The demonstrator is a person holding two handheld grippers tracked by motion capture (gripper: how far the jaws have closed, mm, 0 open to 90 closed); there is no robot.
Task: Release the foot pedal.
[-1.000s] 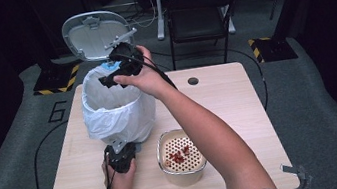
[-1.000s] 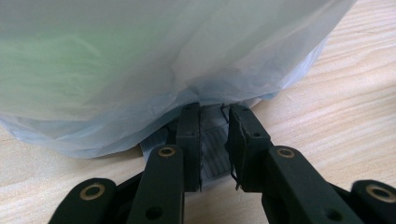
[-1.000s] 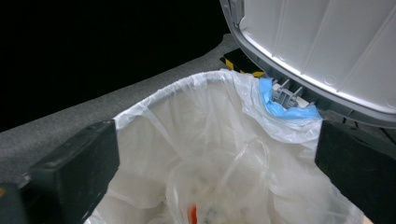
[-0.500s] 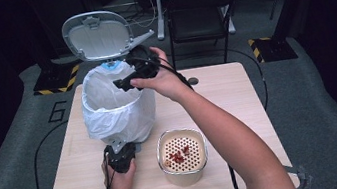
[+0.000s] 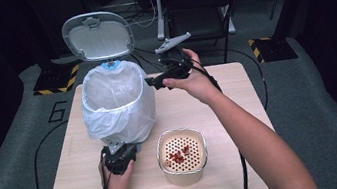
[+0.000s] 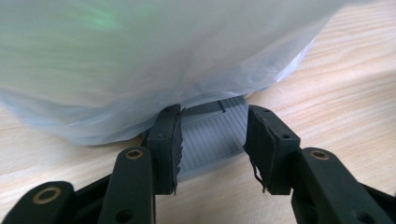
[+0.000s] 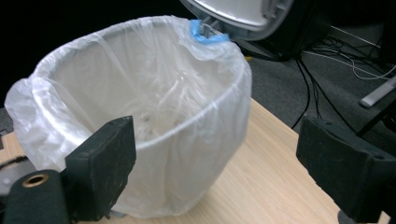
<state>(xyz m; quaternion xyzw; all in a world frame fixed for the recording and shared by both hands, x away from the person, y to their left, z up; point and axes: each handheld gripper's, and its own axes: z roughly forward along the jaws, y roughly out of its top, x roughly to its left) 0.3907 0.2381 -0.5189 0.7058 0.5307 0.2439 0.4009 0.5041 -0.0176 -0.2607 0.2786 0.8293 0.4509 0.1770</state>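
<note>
Bin with white bag stands on the table, lid up.
Left gripper at the bin's foot has just been opening, jaws apart around the grey pedal; right gripper, beside the rim, is wide and empty, closing slightly.

both grippers are black: the left gripper is compact, with a black cable trailing from it. its 2 jaws carry ragged-edged pads, small screws and brass-ringed pivots. the right gripper bears a grey three-cornered plate on top, thick blocky foam pads and a black cable. forearms are bare, no sleeves.
</note>
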